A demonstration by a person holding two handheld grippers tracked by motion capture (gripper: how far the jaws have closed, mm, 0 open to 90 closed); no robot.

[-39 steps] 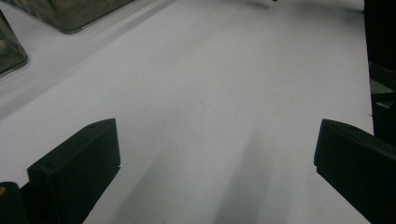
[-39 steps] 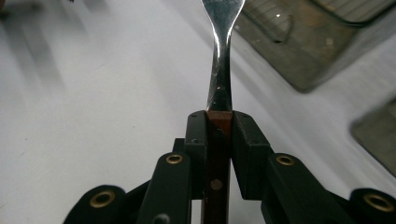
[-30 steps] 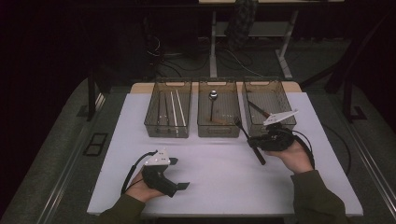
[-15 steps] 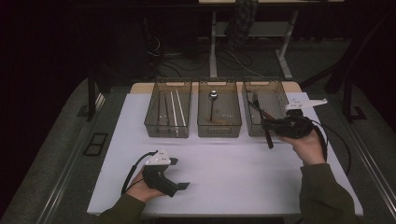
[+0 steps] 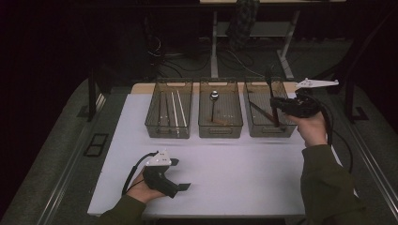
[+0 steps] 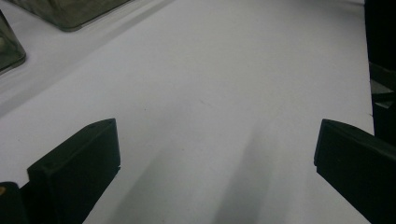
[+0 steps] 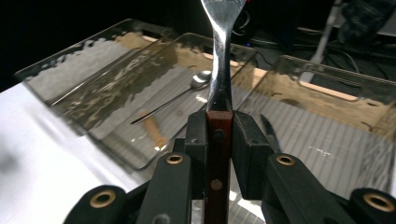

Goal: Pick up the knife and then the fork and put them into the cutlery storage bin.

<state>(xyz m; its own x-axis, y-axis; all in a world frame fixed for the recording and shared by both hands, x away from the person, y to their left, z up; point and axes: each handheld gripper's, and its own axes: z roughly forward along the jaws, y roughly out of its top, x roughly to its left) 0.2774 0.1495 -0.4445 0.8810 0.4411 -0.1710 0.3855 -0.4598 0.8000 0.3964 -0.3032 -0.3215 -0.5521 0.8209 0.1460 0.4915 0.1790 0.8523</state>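
My right gripper [image 5: 275,106] [image 7: 219,140] is shut on the red-brown wooden handle of a metal utensil [image 5: 270,86] [image 7: 219,70]. The utensil stands nearly upright over the right clear bin [image 5: 270,132], and its head runs off the top of the right gripper view. At the table's front left, my left gripper [image 5: 180,174] [image 6: 217,154] rests low over the white tabletop [image 5: 234,164], jaws wide apart with nothing between them.
Three clear bins stand in a row at the back. The left bin [image 5: 168,130] holds thin pale sticks [image 5: 176,108], and the middle bin [image 5: 220,131] holds a spoon [image 5: 213,96] [image 7: 201,79]. A dark utensil [image 5: 258,108] lies in the right bin. Cables and table legs lie beyond.
My right gripper has carried the utensil back and to the right, from in front of the right bin to above it, turning it more upright. The left gripper has stayed put.
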